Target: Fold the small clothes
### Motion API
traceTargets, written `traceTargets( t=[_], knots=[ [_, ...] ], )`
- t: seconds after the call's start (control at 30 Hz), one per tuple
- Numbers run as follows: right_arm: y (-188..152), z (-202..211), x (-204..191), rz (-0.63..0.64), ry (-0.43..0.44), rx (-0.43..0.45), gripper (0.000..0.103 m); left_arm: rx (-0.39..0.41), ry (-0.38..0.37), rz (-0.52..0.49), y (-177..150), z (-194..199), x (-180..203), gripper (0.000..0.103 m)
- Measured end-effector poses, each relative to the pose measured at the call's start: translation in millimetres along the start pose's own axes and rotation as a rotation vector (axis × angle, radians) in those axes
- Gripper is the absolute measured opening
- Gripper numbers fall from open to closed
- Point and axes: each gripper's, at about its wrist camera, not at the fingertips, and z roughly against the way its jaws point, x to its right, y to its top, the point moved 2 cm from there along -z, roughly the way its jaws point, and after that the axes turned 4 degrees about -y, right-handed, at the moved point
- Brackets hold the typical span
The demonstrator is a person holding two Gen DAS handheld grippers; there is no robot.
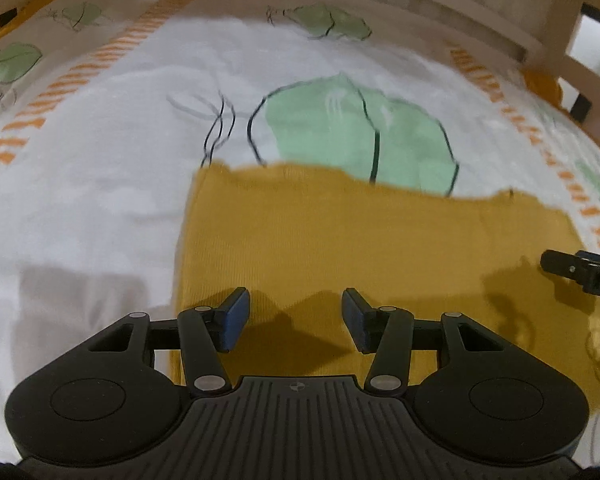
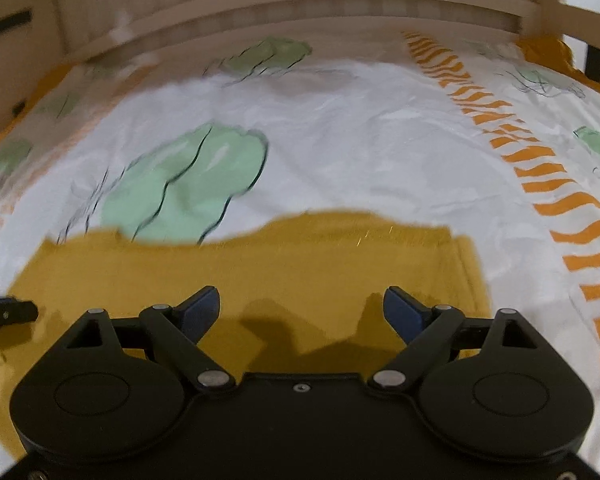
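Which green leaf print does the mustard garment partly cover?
The large central leaf print; the mustard garment overlaps its near edge, while the smaller leaf prints lie clear.

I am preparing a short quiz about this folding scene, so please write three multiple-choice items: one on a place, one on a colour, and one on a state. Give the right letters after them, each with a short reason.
1. Where does the mustard garment lie?
A. on a printed bed sheet
B. in a basket
C. on a chair

2. What colour are the stripe bands on the sheet?
A. blue
B. orange
C. black

3. In what state are the left gripper and the right gripper?
A. both shut on the cloth
B. one open, one shut
C. both open, holding nothing

Answers:
1 A: the garment lies spread flat on the white sheet with green shapes.
2 B: orange stripes run along the sheet.
3 C: each gripper's jaws stand apart, with only cloth visible beyond them.
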Motion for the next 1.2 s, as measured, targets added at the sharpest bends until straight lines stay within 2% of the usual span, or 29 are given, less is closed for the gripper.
traceTargets(
  t=[0.17,0.27,0.37,0.53,0.6,0.63,0.77,0.83,0.87,0.9,1.03,1.2],
  knots=[
    [-27.2,8.6,-4.1,0.055,-0.039,-0.040,0.091,0.006,0.063,-0.047,-18.7,14.4,4.2,0.051],
    [-37.4,18.9,-5.7,0.078,-0.055,-0.045,0.094,-0.035,0.048,-0.008,-32.3,14.9,2.0,0.061],
    [-43.8,27.3,-8.1,0.090,-0.062,-0.059,0.095,-0.016,0.053,-0.034,-40.8,15.3,4.3,0.065],
    [-48.9,42.2,-6.5,0.048,-0.052,-0.085,0.095,-0.019,0.055,-0.004,-41.7,14.9,6.3,0.072],
    [-48.9,50.7,-3.7,-0.001,-0.029,-0.091,0.095,-0.035,0.056,-0.021,-40.4,12.2,10.3,0.080],
    [-48.5,54.6,-2.2,-0.025,-0.016,-0.091,0.095,-0.041,0.057,-0.037,-41.8,12.1,12.8,0.080],
    [-44.6,73.7,0.5,-0.094,0.040,-0.094,0.095,-0.076,0.048,-0.061,-40.7,13.9,14.8,0.079],
    [-42.5,83.7,0.2,-0.109,0.077,-0.090,0.100,-0.076,0.037,-0.031,-36.1,19.4,14.9,0.070],
    [-42.1,87.8,0.7,-0.116,0.094,-0.085,0.102,-0.064,0.022,-0.009,-34.0,24.1,15.6,0.062],
    [-42.4,91.0,1.9,-0.126,0.108,-0.080,0.102,-0.052,0.006,0.007,-31.5,28.3,17.2,0.060],
    [-44.2,83.5,8.9,-0.140,0.120,-0.112,0.102,0.001,-0.020,0.025,-17.6,38.9,35.4,0.060],
    [-37.8,76.3,26.0,-0.158,0.073,-0.102,0.102,0.000,-0.061,0.008,8.5,19.3,71.5,0.060]
  ],
)
